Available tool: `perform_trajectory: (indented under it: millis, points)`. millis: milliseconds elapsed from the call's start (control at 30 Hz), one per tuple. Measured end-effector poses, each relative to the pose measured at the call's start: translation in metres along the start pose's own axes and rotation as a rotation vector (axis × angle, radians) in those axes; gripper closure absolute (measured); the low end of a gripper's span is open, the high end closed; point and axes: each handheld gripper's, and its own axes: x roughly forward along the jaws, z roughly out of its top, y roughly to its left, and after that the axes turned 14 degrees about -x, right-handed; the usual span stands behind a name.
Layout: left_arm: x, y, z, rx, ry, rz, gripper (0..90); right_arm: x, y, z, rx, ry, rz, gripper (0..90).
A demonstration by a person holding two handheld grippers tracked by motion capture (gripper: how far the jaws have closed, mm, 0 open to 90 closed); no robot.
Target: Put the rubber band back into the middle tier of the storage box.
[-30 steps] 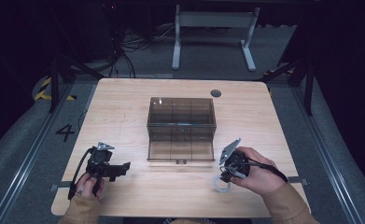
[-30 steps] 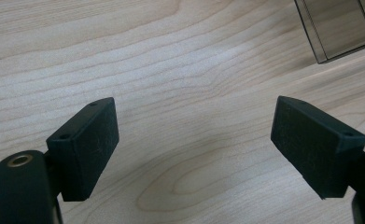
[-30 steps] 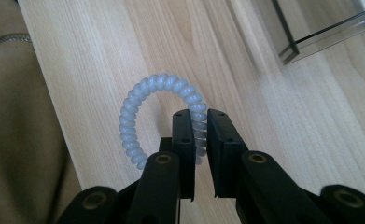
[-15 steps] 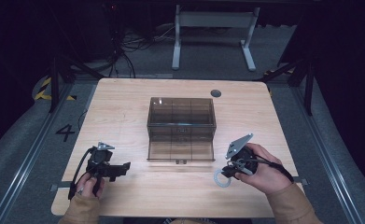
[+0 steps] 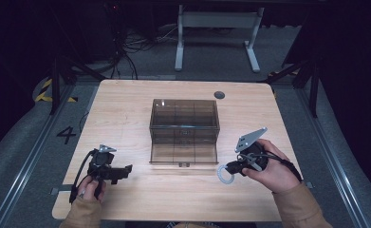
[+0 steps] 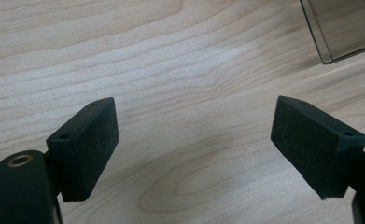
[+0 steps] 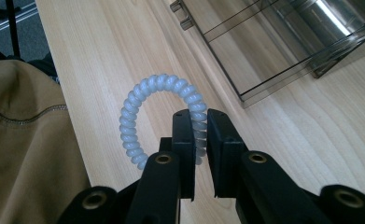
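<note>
right gripper view | coil hair tie (image 7: 138, 107) | pinched in right claw (image 7: 200, 116)

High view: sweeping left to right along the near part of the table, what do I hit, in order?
Left gripper, jaws open over bare wood → smoky clear box → pale coiled hair tie, pinched in the right gripper → right hand.

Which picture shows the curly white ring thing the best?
The right gripper view. There the spiral ring is big and close, and you see its coils pinched between the right gripper jaws. In the high view the ring is tiny, by the see-through box. The left gripper view looks at bare table.
</note>
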Motion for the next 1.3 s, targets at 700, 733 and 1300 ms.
perform_trajectory:
  millis: [700,733,1300]
  points:
    - [0.000,0.000,0.000,0.003,0.001,0.005,15.9,-0.003,-0.029,0.030,-0.017,0.057,-0.019,82.3]
    - [0.000,0.000,0.000,0.000,0.000,0.002,15.9,-0.002,-0.030,0.032,-0.021,0.059,-0.018,82.3]
    - [0.001,-0.001,0.001,0.003,0.001,-0.001,15.9,0.016,-0.045,0.078,-0.073,0.087,0.000,82.3]
